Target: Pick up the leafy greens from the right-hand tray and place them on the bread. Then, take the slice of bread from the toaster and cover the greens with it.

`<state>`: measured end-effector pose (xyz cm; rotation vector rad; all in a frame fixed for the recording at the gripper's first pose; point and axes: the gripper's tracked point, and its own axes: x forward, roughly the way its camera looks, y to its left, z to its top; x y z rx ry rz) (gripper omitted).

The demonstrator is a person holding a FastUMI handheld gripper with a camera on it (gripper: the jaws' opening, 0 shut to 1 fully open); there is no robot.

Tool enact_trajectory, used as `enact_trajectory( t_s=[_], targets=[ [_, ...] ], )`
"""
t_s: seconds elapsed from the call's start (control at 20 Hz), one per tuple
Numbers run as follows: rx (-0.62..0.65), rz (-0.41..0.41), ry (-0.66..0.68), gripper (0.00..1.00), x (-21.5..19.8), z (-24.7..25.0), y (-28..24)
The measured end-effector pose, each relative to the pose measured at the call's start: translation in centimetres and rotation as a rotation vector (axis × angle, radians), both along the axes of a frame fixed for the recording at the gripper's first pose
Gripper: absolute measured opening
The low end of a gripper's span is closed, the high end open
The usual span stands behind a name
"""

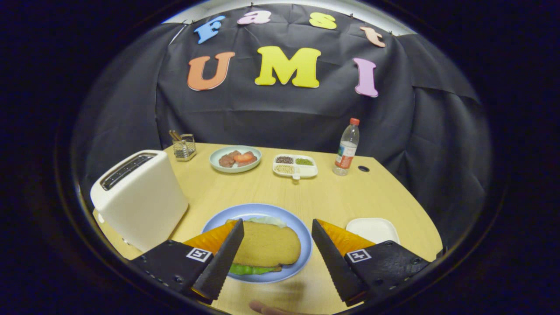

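Wooden table [350,197], frame centre: bread slice [267,249] over greens [247,269] on blue plate [302,232]; gripper [278,232] fingers apart, empty; bottle [348,148] label unreadable.

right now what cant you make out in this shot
- Bottom bread: hidden under the top slice of bread on the blue plate; greens peek out at its edges.
- Toaster slots: too dark to see inside.
- Divided dish contents: too small to identify.
- Fingertip below the open gripper: cut off by the edge.
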<state>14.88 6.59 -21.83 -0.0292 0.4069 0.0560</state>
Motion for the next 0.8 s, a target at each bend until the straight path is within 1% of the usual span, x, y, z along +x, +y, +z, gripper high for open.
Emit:
enact_trajectory(
  t_s=[0.25,0.35,0.45,0.55,0.7,0.8],
  targets=[
    [0.033,-0.022,-0.152,0.96,-5.6,6.8,-0.7],
    [0.023,-0.049,-0.207,0.96,-8.1,9.3,-1.6],
    [0.019,-0.041,-0.255,0.96,-10.4,11.6,-1.5],
    [0.002,-0.063,-0.288,0.96,-12.6,13.4,-2.4],
    [0.013,-0.067,-0.351,0.96,-15.2,16.3,-2.9],
    [0.020,-0.074,-0.374,0.95,-16.5,17.3,-3.6]
  ],
)
